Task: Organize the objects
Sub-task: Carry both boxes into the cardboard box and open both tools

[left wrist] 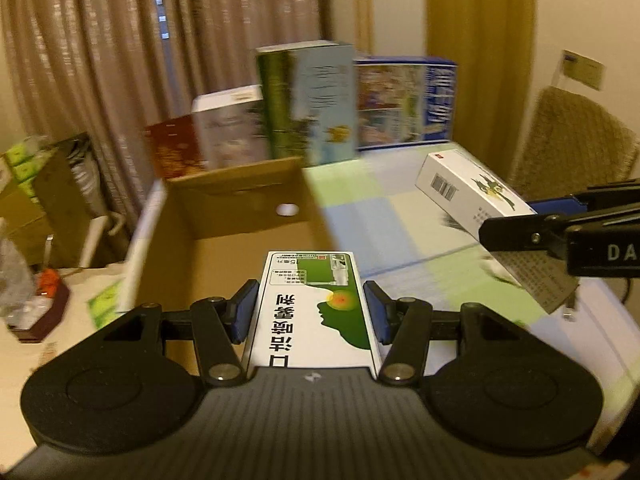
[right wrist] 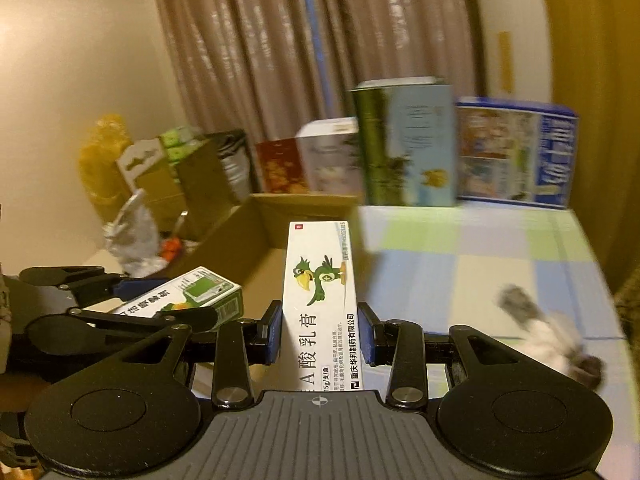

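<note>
Black left tool (left wrist: 311,312) (blue pads (left wrist: 245,308)), grey ribbed base, silver screws.

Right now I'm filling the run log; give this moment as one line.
left gripper: shut on green spray box | right gripper: shut on parrot ointment box | both over cardboard box

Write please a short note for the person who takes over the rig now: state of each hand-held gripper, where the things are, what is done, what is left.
Left hand-held gripper: shut on the green-and-white box, held over the open cardboard box.
Right hand-held gripper: shut on the white parrot box, near the cardboard box's rim, above the checked tablecloth.
Done: both small boxes are picked up; the visible part of the cardboard box's floor shows nothing in it.
Left: probably lower both into the cardboard box and release. Taller boxes stand behind it.
</note>
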Tool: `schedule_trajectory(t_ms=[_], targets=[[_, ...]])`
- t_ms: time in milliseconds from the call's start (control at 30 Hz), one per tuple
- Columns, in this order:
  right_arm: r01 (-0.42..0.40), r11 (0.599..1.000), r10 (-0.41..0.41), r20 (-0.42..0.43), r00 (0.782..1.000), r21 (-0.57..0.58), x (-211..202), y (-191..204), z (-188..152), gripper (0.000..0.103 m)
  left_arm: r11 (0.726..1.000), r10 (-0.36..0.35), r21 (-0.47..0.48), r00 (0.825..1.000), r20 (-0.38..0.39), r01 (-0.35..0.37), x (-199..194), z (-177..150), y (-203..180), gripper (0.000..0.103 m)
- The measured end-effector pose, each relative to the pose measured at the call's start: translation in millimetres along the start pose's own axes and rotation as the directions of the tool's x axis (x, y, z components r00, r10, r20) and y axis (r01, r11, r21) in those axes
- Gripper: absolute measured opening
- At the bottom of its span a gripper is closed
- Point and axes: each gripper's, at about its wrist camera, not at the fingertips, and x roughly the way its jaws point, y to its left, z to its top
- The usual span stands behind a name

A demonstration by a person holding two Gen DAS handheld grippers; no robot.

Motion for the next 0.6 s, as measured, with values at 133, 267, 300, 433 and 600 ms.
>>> schedule_trajectory(t_ms=[133, 267, 300, 433, 600], targets=[[-0.041, 0.999, 0.041, -0.049, 0.998, -0.003, 44.6, 25.9, 7.9, 0.035, 0.999, 0.037, -0.024, 0.999, -0.024, -0.037, 12.3, -1.0, 41.3, 0.051], [-0.059, 0.998, 0.059, -0.092, 0.994, 0.012, 83.4, 34.1, 13.1, 0.035, 0.998, 0.045, -0.048, 0.998, -0.039, -0.047, 22.8, -6.9, 71.8, 0.051], [-0.061, 0.998, 0.062, -0.102, 0.993, 0.015, 92.2, 35.1, 12.9, 0.035, 0.998, 0.044, -0.053, 0.998, -0.043, -0.046, 25.5, -9.0, 76.1, 0.051], [-0.06, 0.998, 0.061, -0.12, 0.991, 0.019, 117.2, 38.2, 14.1, 0.035, 0.996, 0.036, -0.073, 0.998, -0.057, -0.041, 40.9, -14.0, 92.4, 0.051], [-0.048, 0.998, 0.052, -0.126, 0.991, 0.034, 135.5, 34.4, 15.7, 0.035, 0.996, 0.022, -0.09, 0.998, -0.055, -0.027, 60.2, -11.0, 102.4, 0.051]])
